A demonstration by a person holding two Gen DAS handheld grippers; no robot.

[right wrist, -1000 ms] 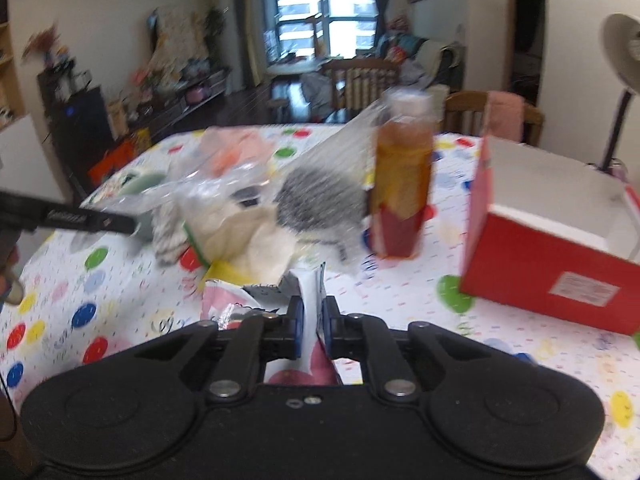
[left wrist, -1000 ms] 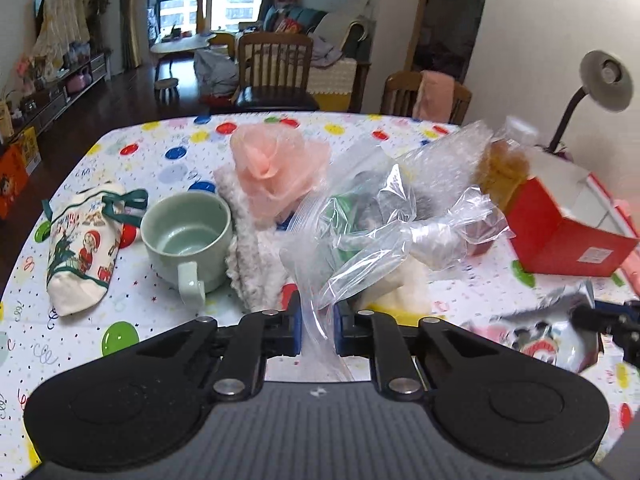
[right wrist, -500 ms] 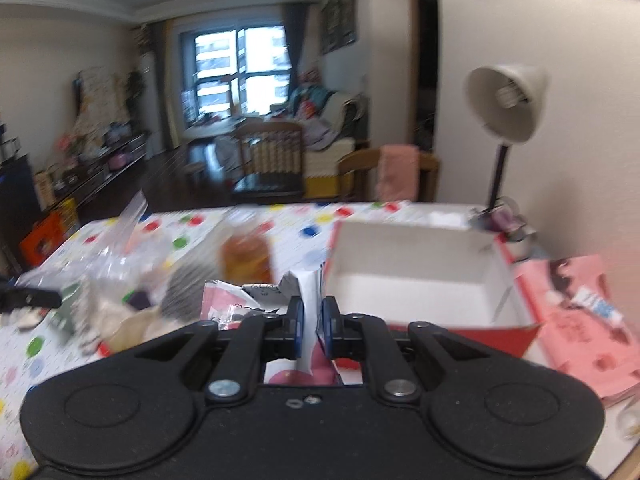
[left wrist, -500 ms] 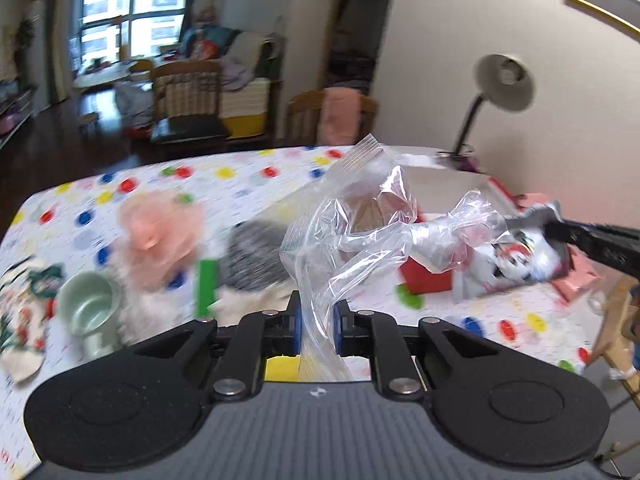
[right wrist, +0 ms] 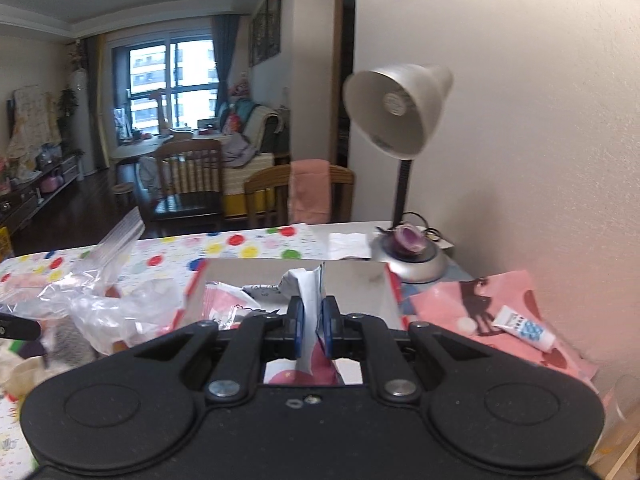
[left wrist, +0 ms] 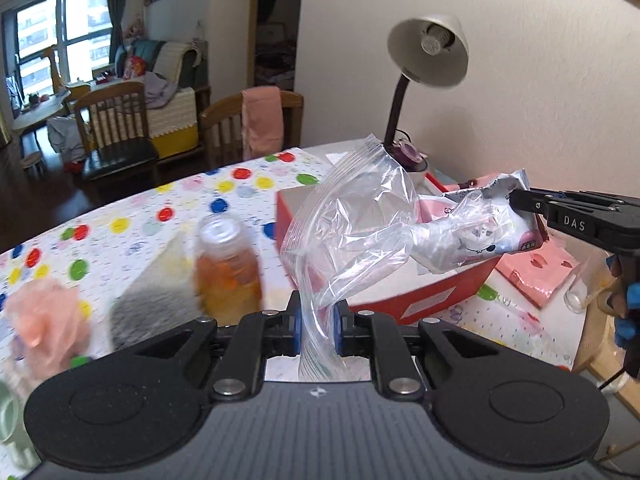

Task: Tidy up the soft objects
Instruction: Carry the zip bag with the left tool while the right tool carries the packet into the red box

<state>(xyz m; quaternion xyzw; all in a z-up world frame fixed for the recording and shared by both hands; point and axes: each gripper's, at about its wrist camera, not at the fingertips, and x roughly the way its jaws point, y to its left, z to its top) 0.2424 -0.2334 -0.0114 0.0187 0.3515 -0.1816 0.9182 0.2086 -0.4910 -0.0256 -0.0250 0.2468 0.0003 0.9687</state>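
My left gripper (left wrist: pixel 316 320) is shut on the lower edge of a clear zip bag (left wrist: pixel 360 216), which hangs crumpled in the air over the red box (left wrist: pixel 432 300). The bag's far end reaches the pink and white cartoon packet (left wrist: pixel 492 236). That packet is pinched by my right gripper (left wrist: pixel 514 200), which comes in from the right. In the right wrist view the right gripper (right wrist: pixel 311 320) is shut on the packet (right wrist: pixel 308 292) above the box's white inside (right wrist: pixel 360 280). The clear bag (right wrist: pixel 108 304) shows at the left there.
A desk lamp (left wrist: pixel 428 52) stands behind the box by the wall. An orange bottle (left wrist: pixel 228 272), a grey fluffy item (left wrist: pixel 152 308) and a pink fabric flower (left wrist: pixel 48 320) lie left. A pink sheet (right wrist: pixel 492 312) with a small tube (right wrist: pixel 524 328) lies right, near the table's edge.
Both grippers have swung right and upward, from over the pile of soft things and the mug to above the red box by the lamp. Each keeps its hold.
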